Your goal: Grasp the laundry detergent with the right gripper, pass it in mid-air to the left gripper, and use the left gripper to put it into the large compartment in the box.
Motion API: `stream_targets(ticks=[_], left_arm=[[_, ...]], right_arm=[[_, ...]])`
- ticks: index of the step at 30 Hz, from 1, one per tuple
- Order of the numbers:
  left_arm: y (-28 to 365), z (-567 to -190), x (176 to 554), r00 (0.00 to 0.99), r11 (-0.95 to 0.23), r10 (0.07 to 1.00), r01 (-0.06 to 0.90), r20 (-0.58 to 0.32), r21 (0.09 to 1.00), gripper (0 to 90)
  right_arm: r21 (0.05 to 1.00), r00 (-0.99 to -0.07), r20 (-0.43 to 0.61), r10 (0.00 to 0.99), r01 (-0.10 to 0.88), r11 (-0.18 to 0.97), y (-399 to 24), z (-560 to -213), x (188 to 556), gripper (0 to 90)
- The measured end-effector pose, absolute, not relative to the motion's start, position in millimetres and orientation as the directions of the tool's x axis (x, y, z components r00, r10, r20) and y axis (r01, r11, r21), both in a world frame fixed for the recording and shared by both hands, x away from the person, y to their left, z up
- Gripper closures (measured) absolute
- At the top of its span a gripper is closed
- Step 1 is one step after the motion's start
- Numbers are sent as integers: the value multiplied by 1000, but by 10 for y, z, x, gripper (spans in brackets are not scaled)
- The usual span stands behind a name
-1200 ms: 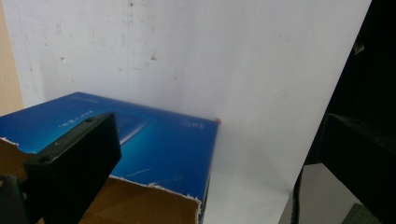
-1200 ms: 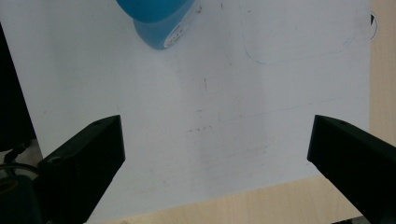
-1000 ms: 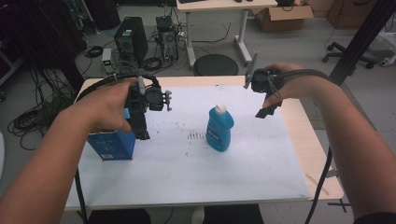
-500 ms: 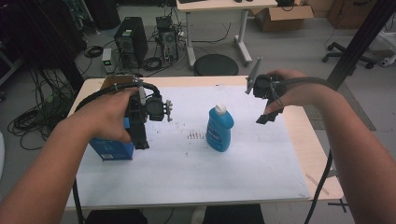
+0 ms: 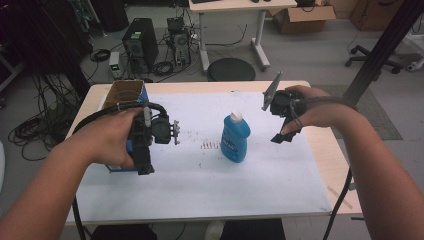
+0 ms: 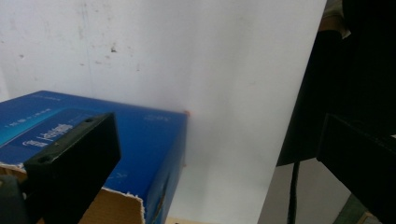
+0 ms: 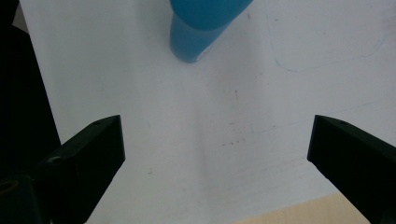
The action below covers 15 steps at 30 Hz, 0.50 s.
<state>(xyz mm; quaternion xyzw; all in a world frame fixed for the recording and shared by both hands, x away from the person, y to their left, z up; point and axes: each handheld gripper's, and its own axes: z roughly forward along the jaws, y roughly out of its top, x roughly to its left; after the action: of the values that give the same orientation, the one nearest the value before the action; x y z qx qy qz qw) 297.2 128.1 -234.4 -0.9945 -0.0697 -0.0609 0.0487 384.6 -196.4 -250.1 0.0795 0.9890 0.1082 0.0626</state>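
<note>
Since a second before, both hands had shifted only slightly. Over the open blue box at the table's left side hung the left gripper, jaws spread wide and empty. Right of the upright blue bottle in the middle, the right gripper hovered, also wide open, holding nothing.

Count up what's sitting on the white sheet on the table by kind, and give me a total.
Blue bottle with a white cap: 1
Open blue cardboard box: 1
Total: 2
</note>
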Motion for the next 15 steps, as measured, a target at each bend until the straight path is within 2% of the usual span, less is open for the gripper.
stream_targets(ticks=[15], left_arm=[[1311, -2412, 2833, 984, -987, 130, 140, 124, -78, 2]], right_arm=[[308, -967, -86, 239, 202, 930, -1987, -2802, 3642, 39]])
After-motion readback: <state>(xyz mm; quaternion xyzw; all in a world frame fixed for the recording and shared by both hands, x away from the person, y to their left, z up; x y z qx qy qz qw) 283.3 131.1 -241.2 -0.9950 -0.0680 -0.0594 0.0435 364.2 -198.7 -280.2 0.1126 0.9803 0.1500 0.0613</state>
